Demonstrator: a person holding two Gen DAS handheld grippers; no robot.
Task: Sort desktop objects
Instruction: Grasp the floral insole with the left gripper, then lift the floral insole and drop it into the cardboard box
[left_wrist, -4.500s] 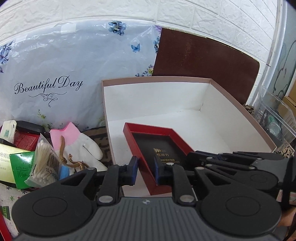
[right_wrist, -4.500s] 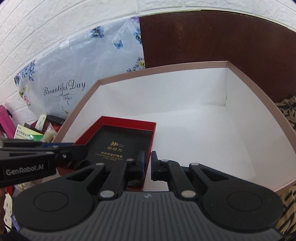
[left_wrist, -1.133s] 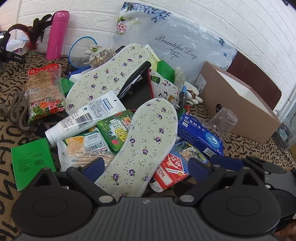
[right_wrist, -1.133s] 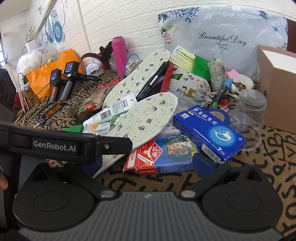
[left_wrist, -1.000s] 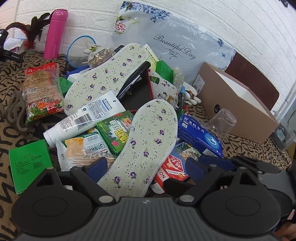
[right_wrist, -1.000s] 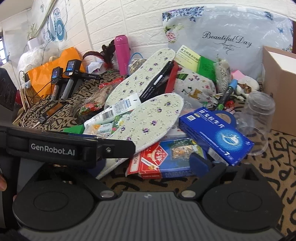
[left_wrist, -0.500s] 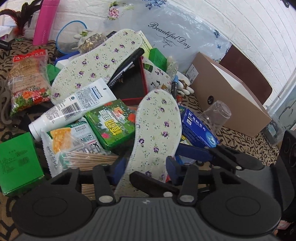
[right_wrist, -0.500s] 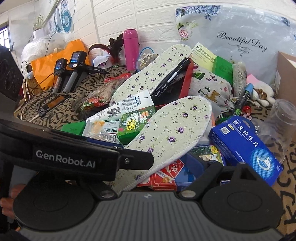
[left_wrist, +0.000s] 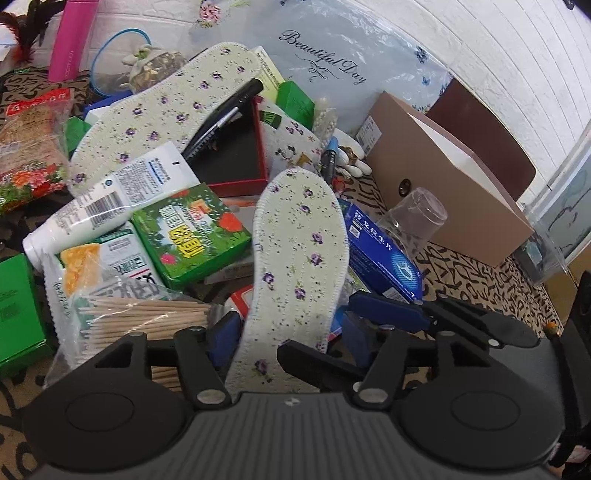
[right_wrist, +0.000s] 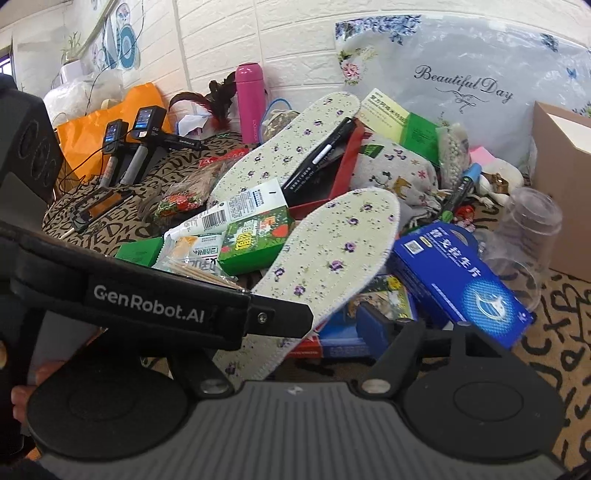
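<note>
A flowered insole (left_wrist: 295, 258) lies on a heap of desktop clutter, heel toward me; it also shows in the right wrist view (right_wrist: 332, 247). My left gripper (left_wrist: 288, 332) has its blue pads on both sides of the insole's heel, jaws narrowed around it and seemingly gripping it. My right gripper (right_wrist: 306, 332) is open just right of the left one, over a red and blue packet (right_wrist: 354, 332); its left finger is hidden behind the left gripper. A second flowered insole (left_wrist: 162, 110) lies farther back. The open brown box (left_wrist: 450, 184) stands at the right.
Around the insole lie a blue medicine box (left_wrist: 384, 251), a green carton (left_wrist: 188, 236), a white tube (left_wrist: 103, 206), a toothpick pack (left_wrist: 140, 317), a clear cup (left_wrist: 413, 218), a red tray with a pen (left_wrist: 229, 155), and a pink bottle (left_wrist: 70, 37).
Both grippers left the brown box and came to the clutter heap. In the last second my left gripper moved onto the near insole's heel and its jaws narrowed around it.
</note>
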